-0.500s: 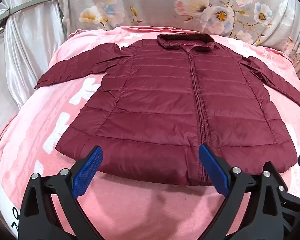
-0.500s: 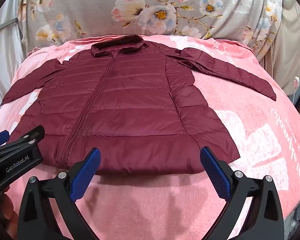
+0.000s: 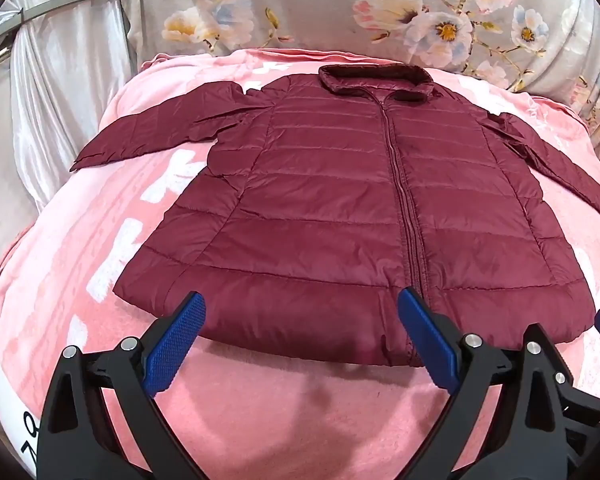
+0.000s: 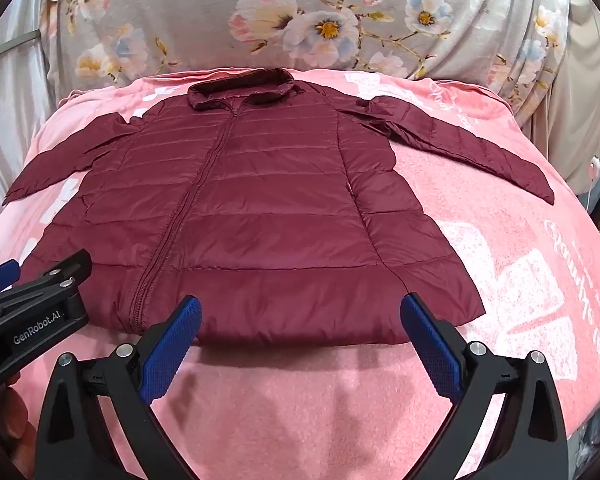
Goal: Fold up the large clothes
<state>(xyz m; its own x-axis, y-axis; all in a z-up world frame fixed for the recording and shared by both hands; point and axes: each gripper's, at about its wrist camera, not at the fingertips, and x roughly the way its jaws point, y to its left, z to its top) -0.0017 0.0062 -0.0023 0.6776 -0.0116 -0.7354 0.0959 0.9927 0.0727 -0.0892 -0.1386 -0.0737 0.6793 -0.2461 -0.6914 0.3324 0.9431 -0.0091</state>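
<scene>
both wide apart and empty: left tool (image 3: 300, 334), right tool (image 4: 300, 336), hovering just short of the hem. maroon puffer jacket (image 3: 340, 208) spread flat straight ahead, zipped, collar farthest away, sleeves out to either side on the pink blanket (image 4: 320, 400). risky from here: slick quilted shell slipping out of a shallow pinch, or blanket pile caught along with the hem, dragging everything askew.

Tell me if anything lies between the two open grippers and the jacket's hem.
Nothing visible does. Only bare pink blanket lies between the left gripper and the maroon jacket, and the same holds for the right gripper. Both sets of fingers stand open and empty.
</scene>
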